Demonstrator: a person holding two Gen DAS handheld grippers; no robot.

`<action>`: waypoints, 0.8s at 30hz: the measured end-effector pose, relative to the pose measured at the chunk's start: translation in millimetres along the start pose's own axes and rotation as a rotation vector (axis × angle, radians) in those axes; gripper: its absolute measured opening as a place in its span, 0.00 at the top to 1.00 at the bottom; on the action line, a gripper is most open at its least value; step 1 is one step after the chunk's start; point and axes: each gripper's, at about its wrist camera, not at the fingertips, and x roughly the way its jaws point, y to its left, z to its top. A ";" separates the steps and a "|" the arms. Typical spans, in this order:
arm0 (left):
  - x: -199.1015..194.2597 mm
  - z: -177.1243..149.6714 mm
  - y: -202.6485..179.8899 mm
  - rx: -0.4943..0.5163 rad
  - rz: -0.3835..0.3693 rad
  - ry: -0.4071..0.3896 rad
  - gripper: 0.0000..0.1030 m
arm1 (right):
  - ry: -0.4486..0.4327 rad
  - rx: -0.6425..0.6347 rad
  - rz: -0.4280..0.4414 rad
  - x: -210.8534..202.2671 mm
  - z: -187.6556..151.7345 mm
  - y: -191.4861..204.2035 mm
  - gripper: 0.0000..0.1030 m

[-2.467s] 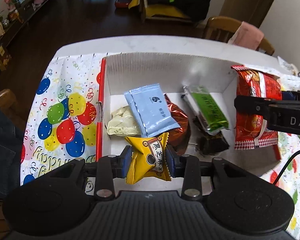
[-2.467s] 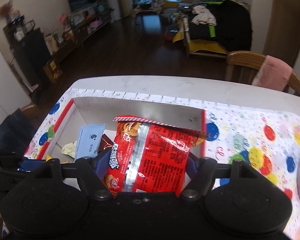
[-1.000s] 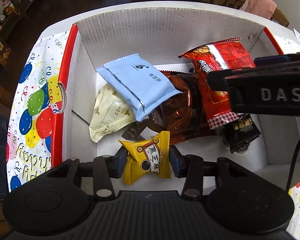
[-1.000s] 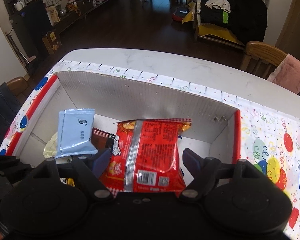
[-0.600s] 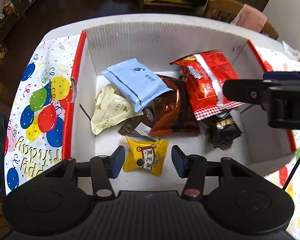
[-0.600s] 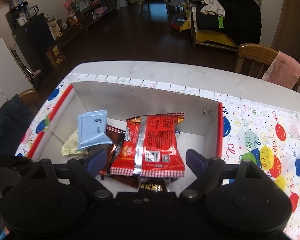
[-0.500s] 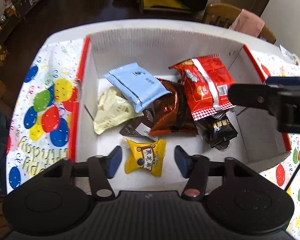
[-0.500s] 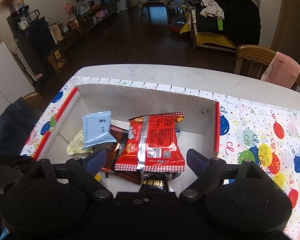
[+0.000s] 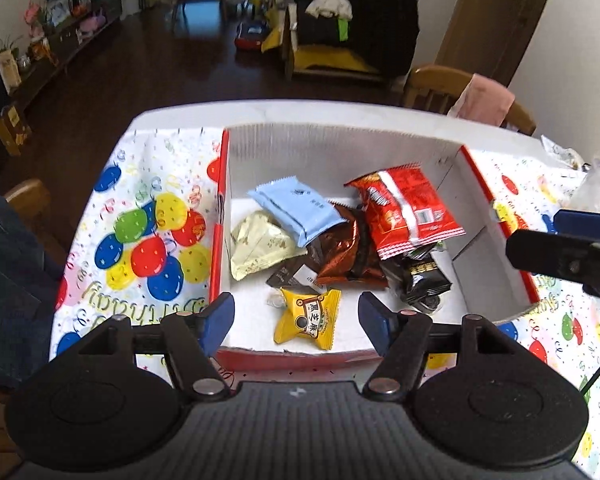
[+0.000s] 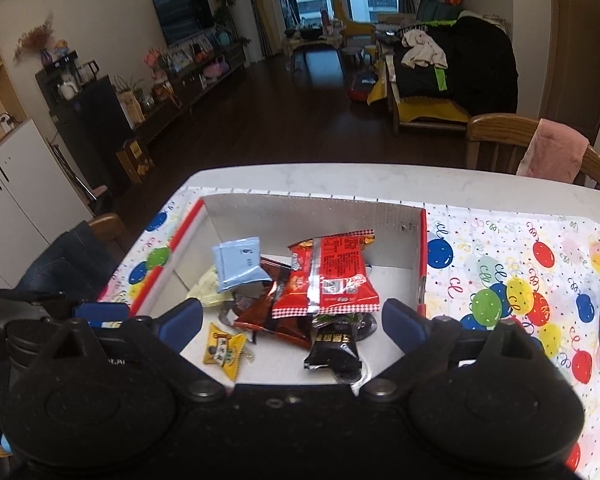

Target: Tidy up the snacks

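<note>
A white cardboard box with red edges (image 9: 340, 148) (image 10: 312, 208) holds several snacks. A yellow packet (image 9: 306, 317) (image 10: 223, 350) lies near its front wall. A red bag (image 9: 408, 210) (image 10: 332, 274) lies on brown (image 9: 348, 254) and black (image 9: 424, 276) packets. A light blue packet (image 9: 296, 210) (image 10: 238, 264) leans on a cream one (image 9: 260, 250). My left gripper (image 9: 296, 316) is open and empty above the box's front edge. My right gripper (image 10: 292, 322) is open and empty, also over the front edge.
The box sits on a balloon-print tablecloth (image 9: 140, 236) (image 10: 520, 280) over a white table. Wooden chairs (image 10: 500, 136) stand behind the table, one with a pink cloth. A clear plastic bag (image 9: 596, 188) lies at the right.
Both grippers opened, dropped the yellow packet and the red bag into the box, and pulled back up and away from it.
</note>
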 end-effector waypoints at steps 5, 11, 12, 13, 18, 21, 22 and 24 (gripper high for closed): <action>-24.8 -5.4 -5.2 0.030 -0.004 -0.063 0.31 | -0.040 0.007 0.014 -17.6 -8.6 6.5 0.04; -50.0 -10.7 -8.1 0.049 -0.028 -0.123 0.22 | -0.083 0.029 0.018 -36.8 -19.1 8.7 0.01; -53.9 -11.9 -8.3 0.049 -0.031 -0.134 0.21 | -0.089 0.031 0.018 -39.6 -21.2 8.7 0.00; -57.9 -13.5 -8.8 0.052 -0.036 -0.143 0.20 | -0.093 0.032 0.020 -41.9 -23.2 8.8 0.00; -74.0 -19.6 -12.7 0.073 -0.045 -0.182 0.19 | -0.111 0.048 0.015 -50.7 -33.5 8.5 0.00; -80.0 -22.9 -13.0 0.066 -0.045 -0.191 0.18 | -0.127 0.070 0.027 -55.9 -38.3 5.8 0.00; -81.4 -23.8 -12.3 0.060 -0.051 -0.192 0.16 | -0.133 0.075 0.027 -57.9 -40.6 5.9 0.00; -83.6 -25.5 -10.3 0.047 -0.059 -0.190 0.09 | -0.143 0.084 0.032 -60.7 -43.4 5.0 0.00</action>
